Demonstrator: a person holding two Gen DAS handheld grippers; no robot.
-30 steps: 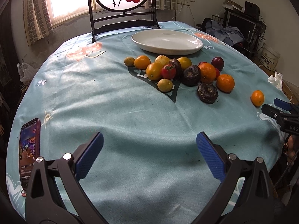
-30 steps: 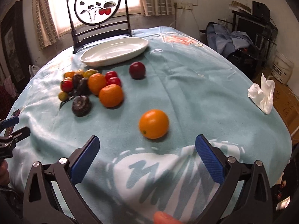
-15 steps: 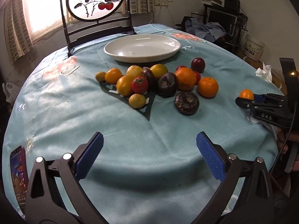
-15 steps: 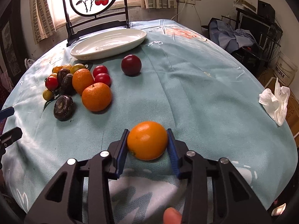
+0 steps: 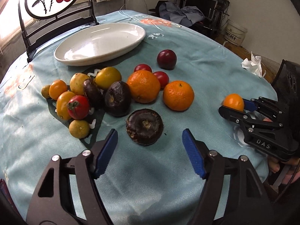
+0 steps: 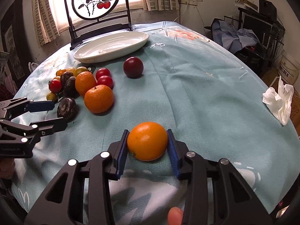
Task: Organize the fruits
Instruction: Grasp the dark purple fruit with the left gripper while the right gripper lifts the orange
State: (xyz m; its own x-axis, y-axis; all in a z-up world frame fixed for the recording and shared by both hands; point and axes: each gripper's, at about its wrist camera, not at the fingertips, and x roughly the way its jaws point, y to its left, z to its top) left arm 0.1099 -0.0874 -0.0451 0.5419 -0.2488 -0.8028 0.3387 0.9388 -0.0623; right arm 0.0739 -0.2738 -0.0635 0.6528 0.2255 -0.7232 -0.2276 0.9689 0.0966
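Cluttered room, round table under a teal cloth (image 5: 150, 187), empty white oval dish (image 5: 101, 41) at upper centre of the left wrist view, painted screen (image 6: 95, 0) against the window behind it. Loose pile of fruit at mid-frame below the dish: oranges, yellow citrus, small tomatoes, dark purple fruit.

Right gripper (image 6: 148, 146) now pinched on a small orange (image 6: 147, 141) at lower centre of its own view, blue pads pressed to both flanks, fruit resting on the cloth; a second earlier, same jaws spread wide with the orange lying free beyond them. Seen again at right edge of the left wrist view.

Left gripper (image 5: 150, 150), at bottom of its view, brought in close to the pile from farther back, jaws closing yet not touching anything; dark purple fruit (image 5: 144, 126) lying just ahead, between the tips.

Stray orange apparently secured, then, and ready for lifting toward the dish; second pick seemingly lined up. Dish bare, sorting barely begun. Crumpled tissue (image 6: 279, 99) at right edge.
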